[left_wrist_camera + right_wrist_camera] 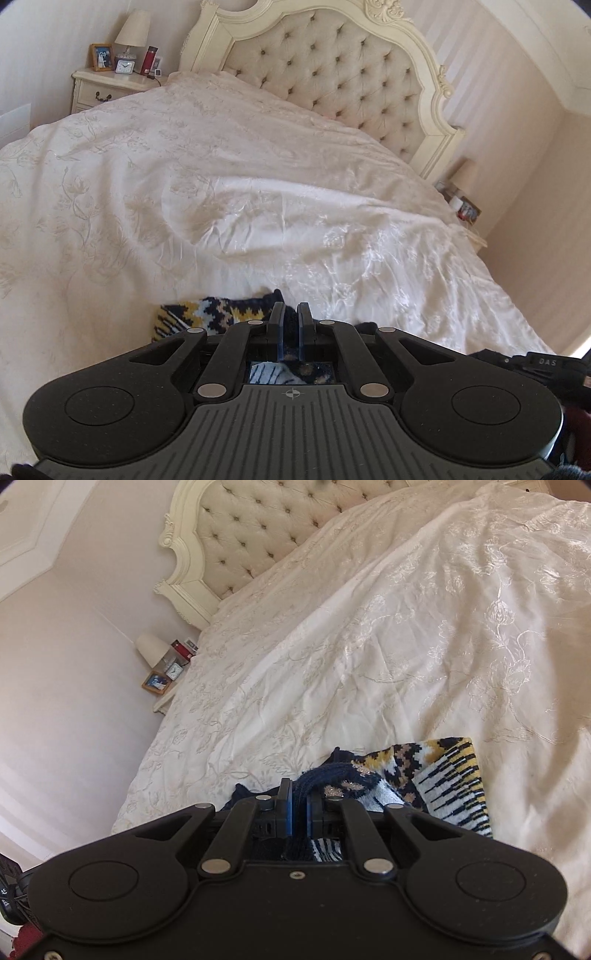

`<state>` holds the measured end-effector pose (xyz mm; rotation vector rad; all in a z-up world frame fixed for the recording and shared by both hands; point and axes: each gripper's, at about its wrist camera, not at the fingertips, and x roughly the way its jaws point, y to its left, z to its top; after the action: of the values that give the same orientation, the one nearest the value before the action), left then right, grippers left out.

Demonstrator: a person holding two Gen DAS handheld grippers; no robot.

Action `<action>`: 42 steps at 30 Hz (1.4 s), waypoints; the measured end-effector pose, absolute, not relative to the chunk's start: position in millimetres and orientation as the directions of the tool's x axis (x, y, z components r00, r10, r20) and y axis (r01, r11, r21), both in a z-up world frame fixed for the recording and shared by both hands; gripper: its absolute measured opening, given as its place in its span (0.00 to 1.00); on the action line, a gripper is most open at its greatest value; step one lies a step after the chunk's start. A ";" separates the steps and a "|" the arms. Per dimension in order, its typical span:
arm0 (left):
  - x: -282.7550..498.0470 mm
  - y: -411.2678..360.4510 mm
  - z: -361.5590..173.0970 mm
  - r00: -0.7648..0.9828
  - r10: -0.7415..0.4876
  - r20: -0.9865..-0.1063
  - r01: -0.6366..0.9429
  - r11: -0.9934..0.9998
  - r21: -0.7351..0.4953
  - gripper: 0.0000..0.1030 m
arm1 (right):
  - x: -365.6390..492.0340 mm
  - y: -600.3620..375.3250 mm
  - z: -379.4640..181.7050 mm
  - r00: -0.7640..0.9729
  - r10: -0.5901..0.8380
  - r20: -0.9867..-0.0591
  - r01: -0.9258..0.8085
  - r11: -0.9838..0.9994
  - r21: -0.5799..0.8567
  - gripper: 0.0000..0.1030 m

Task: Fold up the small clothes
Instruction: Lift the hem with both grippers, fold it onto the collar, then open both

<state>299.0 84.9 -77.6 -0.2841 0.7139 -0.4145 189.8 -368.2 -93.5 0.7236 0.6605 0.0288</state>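
A small knit garment (207, 314) in navy, yellow and pale blue lies on the white bedspread (229, 192), mostly hidden behind my left gripper (290, 308). That gripper's fingers stand close together with dark navy knit pinched between them. In the right wrist view the same garment (439, 775) spreads to the right, showing a leopard-like pattern and a striped hem. My right gripper (298, 794) is shut on a navy ribbed edge (325, 775) of the garment, which bunches up between its blue pads.
A tufted cream headboard (332, 74) stands at the far end of the bed. A bedside table (110, 83) with a lamp, clock, photo frame and red bottle sits at the far left. The other gripper's body (535, 365) shows at the right edge.
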 end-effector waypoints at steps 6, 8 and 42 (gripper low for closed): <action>355.0 78.7 -105.2 0.655 -0.406 -0.638 0.229 0.910 -0.345 0.06 | 232.1 -372.6 -131.0 0.731 0.213 -0.649 0.290 0.763 0.578 0.13; 366.0 78.8 -112.8 0.645 -0.390 -0.657 0.222 0.919 -0.327 0.06 | 242.9 -373.3 -141.2 0.712 0.209 -0.670 0.310 0.763 0.568 0.13; 397.1 32.5 -156.3 0.543 -0.322 -0.775 0.389 0.915 -0.107 0.04 | 212.6 -372.8 -151.2 0.688 0.130 -0.714 0.333 0.817 0.470 0.71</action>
<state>397.1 32.5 -156.3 0.0815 0.9027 -0.4226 212.6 -372.8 -151.2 0.6203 0.8172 -0.1223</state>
